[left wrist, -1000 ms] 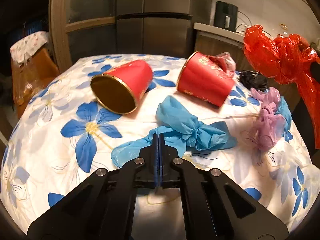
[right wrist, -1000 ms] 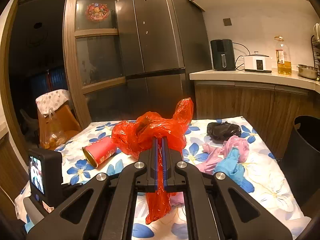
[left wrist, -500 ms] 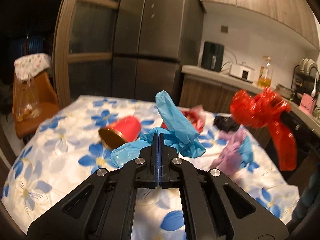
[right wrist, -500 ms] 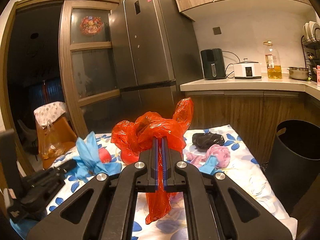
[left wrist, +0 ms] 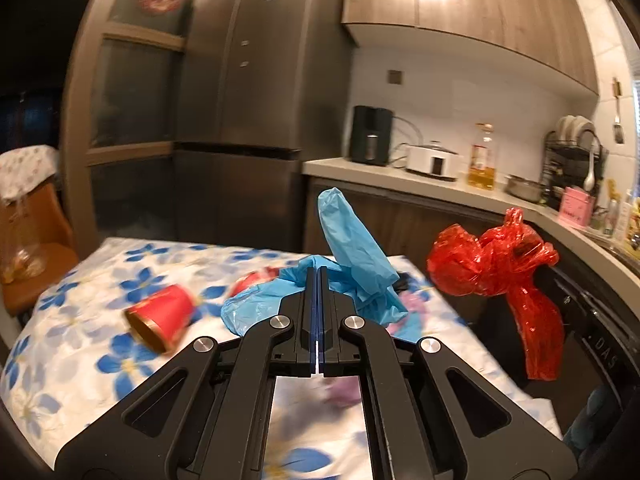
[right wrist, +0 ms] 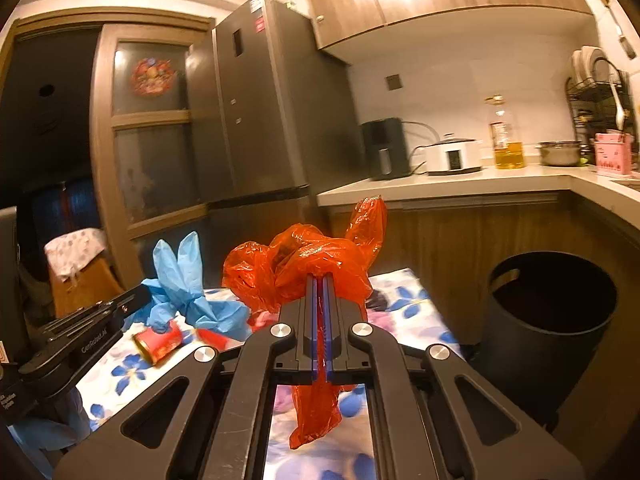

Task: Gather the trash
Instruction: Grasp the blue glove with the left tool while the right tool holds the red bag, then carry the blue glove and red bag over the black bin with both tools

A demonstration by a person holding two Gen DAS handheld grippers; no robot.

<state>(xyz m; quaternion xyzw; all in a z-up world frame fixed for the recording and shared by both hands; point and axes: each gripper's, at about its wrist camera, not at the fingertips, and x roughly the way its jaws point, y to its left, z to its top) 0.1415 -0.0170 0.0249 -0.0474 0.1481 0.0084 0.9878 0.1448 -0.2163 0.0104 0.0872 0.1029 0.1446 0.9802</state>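
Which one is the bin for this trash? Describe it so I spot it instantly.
Find the wooden counter cabinets right of the floral table. On the floor between them stands the bin: a tall black open-topped cylinder with a handle cutout, the only dark container there.

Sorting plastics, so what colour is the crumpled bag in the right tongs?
Red-orange crumpled plastic bag, clearest in the right wrist view.

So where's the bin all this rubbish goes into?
The black bin stands on the floor at the right of the right wrist view, beside the flowered table and below the kitchen counter.
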